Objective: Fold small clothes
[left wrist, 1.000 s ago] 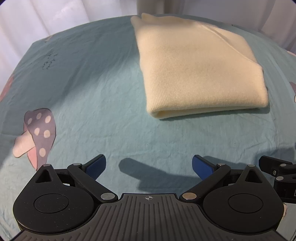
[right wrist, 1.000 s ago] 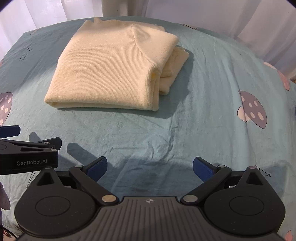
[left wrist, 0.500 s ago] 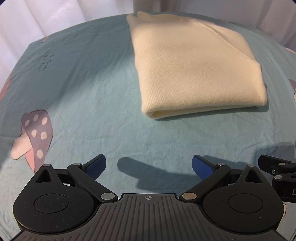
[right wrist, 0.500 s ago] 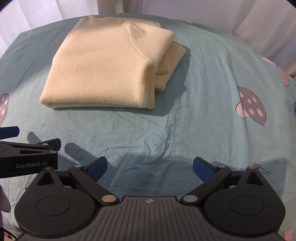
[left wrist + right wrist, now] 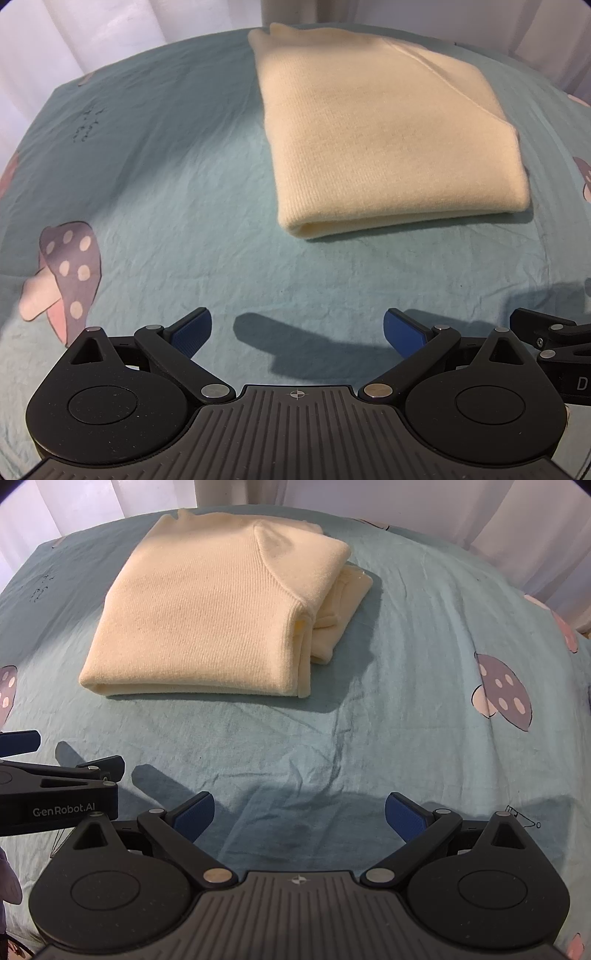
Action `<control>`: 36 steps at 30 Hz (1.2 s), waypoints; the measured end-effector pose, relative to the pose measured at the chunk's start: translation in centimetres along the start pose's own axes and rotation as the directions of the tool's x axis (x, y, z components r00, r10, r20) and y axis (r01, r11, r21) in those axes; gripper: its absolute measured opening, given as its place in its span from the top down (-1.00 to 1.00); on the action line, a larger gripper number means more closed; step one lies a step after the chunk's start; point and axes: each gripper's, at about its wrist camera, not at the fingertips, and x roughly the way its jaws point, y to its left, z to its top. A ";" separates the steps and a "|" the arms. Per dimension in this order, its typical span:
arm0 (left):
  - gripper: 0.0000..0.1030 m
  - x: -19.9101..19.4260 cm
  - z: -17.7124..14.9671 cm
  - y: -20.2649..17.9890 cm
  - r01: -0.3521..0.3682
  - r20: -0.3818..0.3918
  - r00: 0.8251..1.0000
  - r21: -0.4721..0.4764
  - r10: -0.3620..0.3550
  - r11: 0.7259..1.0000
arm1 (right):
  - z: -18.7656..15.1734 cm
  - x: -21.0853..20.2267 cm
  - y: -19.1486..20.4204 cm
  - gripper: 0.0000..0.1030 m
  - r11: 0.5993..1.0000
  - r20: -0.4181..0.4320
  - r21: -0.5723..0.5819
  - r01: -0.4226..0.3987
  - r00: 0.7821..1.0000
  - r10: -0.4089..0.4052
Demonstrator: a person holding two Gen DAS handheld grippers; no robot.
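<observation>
A cream knit sweater (image 5: 380, 136) lies folded into a thick rectangle on the teal sheet, its rolled fold edge facing me. From the right wrist view the same sweater (image 5: 218, 616) shows stacked layers and a tucked sleeve end at its right side. My left gripper (image 5: 297, 330) is open, low over bare sheet well short of the sweater, with nothing between its blue pads. My right gripper (image 5: 299, 814) is open too, also over bare sheet in front of the sweater. The left gripper's body (image 5: 55, 794) shows at the left edge of the right wrist view.
The teal bed sheet (image 5: 166, 177) is wrinkled and printed with mushroom figures (image 5: 62, 273) (image 5: 504, 696). White curtains (image 5: 517, 520) hang behind the far edge. The sheet drops away at both sides.
Both views shifted only slightly; the sweater sits a little differently in frame. The sweater keeps its shape and both grippers stay open.
</observation>
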 end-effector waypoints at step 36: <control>-0.98 0.6 0.5 0.0 0.009 0.007 1.000 -0.008 -0.009 1.000 | 0.6 0.2 -0.7 -0.92 1.000 0.003 0.000 -0.015 1.000 0.015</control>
